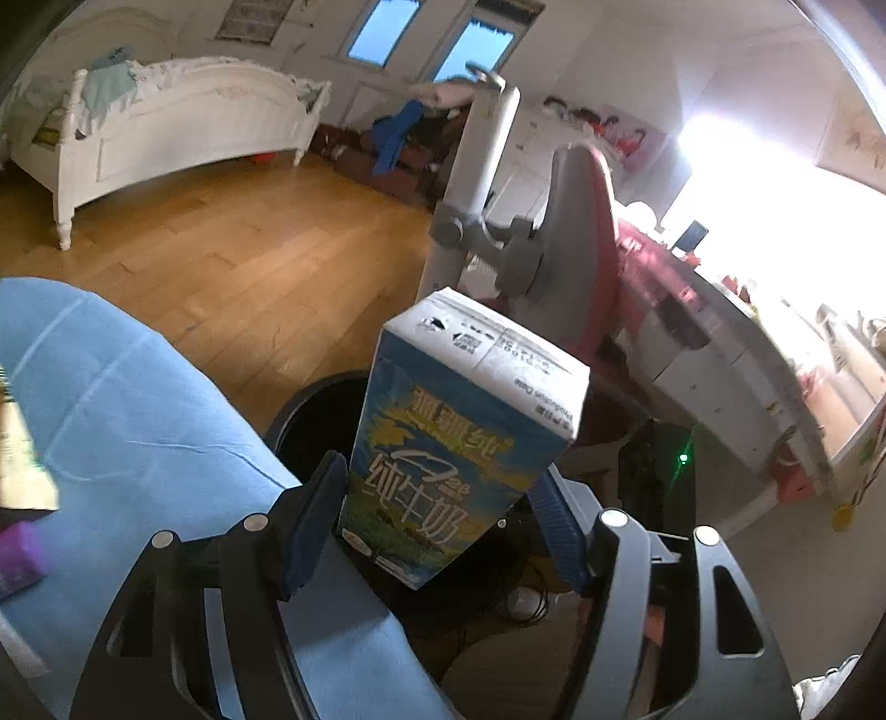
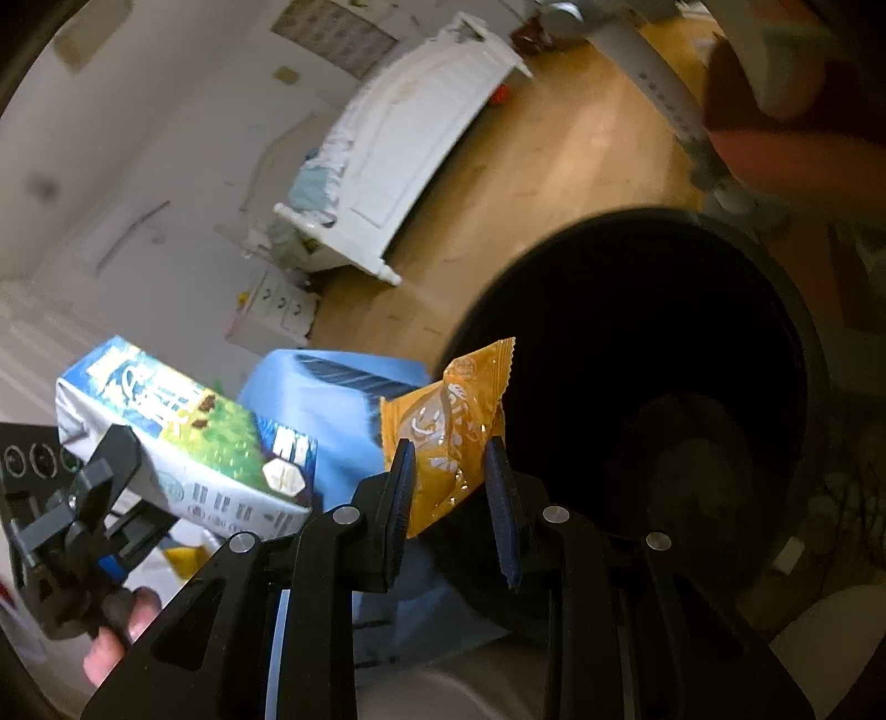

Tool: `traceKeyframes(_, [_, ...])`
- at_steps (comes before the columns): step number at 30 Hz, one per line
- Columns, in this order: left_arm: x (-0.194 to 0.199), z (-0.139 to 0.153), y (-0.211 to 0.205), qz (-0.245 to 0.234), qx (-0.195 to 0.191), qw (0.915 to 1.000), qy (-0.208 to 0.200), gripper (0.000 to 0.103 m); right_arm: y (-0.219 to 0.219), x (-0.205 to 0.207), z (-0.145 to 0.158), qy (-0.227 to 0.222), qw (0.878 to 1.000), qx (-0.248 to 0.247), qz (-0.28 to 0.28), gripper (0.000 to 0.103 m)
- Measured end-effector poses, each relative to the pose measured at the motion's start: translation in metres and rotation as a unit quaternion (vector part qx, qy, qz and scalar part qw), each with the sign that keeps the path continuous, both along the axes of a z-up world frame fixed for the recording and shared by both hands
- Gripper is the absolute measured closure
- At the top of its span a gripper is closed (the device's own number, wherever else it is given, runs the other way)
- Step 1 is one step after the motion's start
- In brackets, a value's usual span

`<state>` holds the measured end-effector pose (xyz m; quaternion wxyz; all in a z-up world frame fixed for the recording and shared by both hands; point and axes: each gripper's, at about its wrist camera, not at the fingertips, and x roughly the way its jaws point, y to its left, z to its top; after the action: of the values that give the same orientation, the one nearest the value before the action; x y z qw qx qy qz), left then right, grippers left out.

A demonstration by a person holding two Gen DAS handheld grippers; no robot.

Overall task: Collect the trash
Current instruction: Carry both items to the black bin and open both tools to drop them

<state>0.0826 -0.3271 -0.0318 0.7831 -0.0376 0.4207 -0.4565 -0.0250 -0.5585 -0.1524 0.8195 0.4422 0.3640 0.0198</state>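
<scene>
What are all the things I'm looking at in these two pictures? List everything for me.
milk carton: one, blue, white and green, held between the left gripper's pads, near the bin
snack packet: one, orange, between the right gripper's pads, at the bin's edge
trash bin: one, black, round, open, on the floor
blue cloth: one, light blue, covering a surface beside the bin
bed: one, white, across the room by the wall
wooden floor: one, honey brown
chair: one, grey and pink, behind the carton
windows: two, showing blue sky, far wall
left gripper: one, black, dark blue pads
right gripper: one, black, dark blue pads
hand: one, gripping the left gripper's handle
</scene>
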Motion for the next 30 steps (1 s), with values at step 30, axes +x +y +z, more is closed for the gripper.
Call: traceKeyframes(30, [-0.01, -0.013, 0.017, 0.017, 0.025, 0.9995, -0.007, 0.007, 0.005, 0.0, 0.01, 0.031, 0.999, -0.02, -0.032, 0.037])
